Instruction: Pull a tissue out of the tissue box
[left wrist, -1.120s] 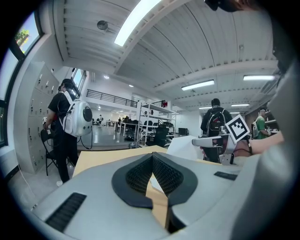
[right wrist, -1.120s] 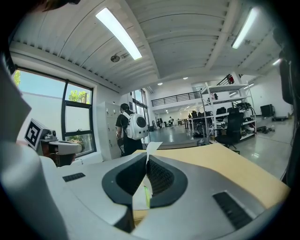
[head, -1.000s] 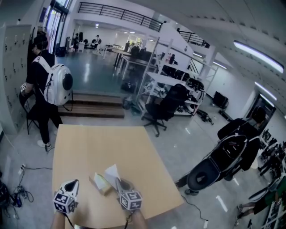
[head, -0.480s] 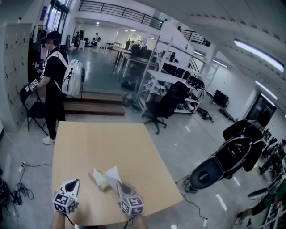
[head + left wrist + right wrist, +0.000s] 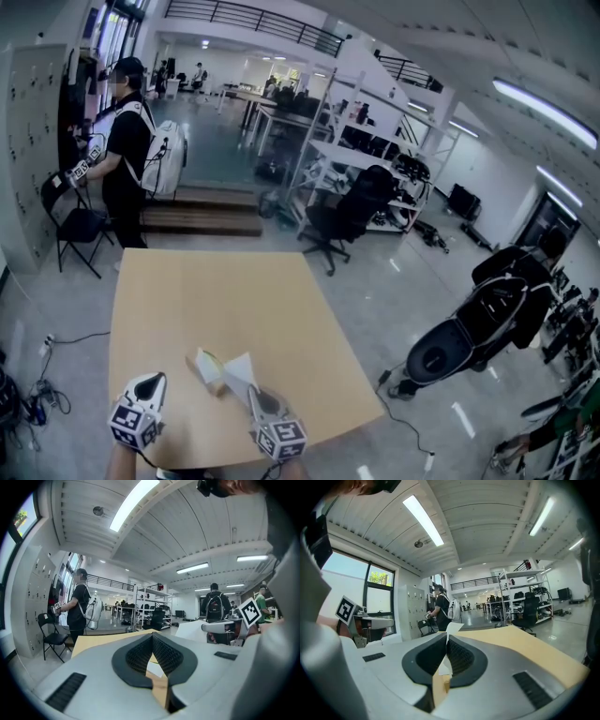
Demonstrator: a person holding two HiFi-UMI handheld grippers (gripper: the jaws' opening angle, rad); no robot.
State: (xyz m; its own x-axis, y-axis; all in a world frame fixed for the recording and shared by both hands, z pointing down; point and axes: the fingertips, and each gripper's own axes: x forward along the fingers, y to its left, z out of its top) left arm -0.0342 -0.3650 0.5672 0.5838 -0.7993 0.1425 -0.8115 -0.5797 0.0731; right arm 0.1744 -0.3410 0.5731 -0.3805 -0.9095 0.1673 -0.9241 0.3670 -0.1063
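Tissue box [image 5: 206, 368]: on table [image 5: 225, 300], near the front edge.
Tissue [image 5: 240, 370]: white, at the box's right side, pinched between right gripper [image 5: 251, 390] fingers.
Left gripper [image 5: 155, 380]: left of the box, apart from it; fingers pressed together, empty.

tissue box [image 5: 207, 369] on table [image 5: 220, 295], l gripper [image 5: 153, 382] left, tissue [image 5: 239, 368] in r gripper [image 5: 251, 392]

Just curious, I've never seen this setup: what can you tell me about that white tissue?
The tissue is a thin, white, creased paper sheet standing in a peak above the tan tissue box on the wood-look table. The right claw is shut on its near edge, pinching it between dark ribbed pads.
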